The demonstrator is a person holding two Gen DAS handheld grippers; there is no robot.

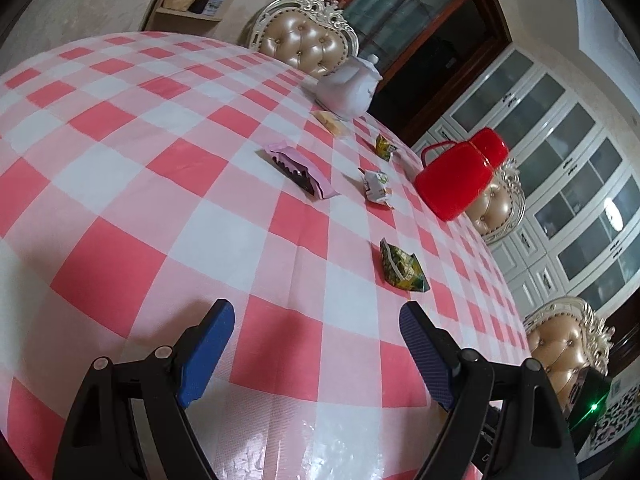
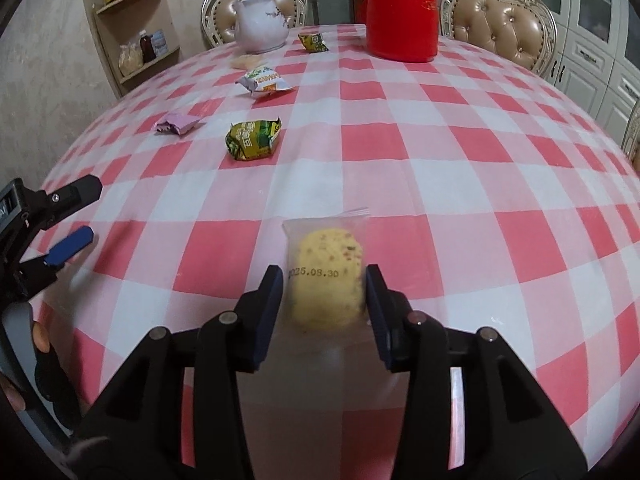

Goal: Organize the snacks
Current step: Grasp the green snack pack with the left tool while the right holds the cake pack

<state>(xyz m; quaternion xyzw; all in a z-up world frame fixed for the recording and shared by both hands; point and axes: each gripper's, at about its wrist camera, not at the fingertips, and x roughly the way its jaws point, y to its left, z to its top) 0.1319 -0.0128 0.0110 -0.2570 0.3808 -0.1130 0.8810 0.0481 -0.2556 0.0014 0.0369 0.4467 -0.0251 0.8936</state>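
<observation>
In the right wrist view, a clear packet holding a round yellow cookie [image 2: 326, 248] lies between the blue pads of my right gripper [image 2: 324, 276], which press on its two sides. My left gripper [image 1: 316, 310] stands open over the checked tablecloth [image 1: 160, 200] with nothing between its fingers; it also shows at the left edge as the left gripper [image 2: 80, 216]. Loose snacks lie further out: a green packet [image 2: 254, 140], a pink packet [image 2: 178, 124], a white packet [image 2: 264, 82], a small green packet [image 2: 314, 42] and another cookie packet [image 2: 244, 62].
A white teapot [image 2: 262, 24] and a red jug [image 2: 402, 16] stand at the far side of the table. Padded chairs [image 2: 500, 24] ring the table. A corner shelf [image 2: 136, 52] with jars sits at the back left, and white cabinets [image 1: 560, 152] line the wall.
</observation>
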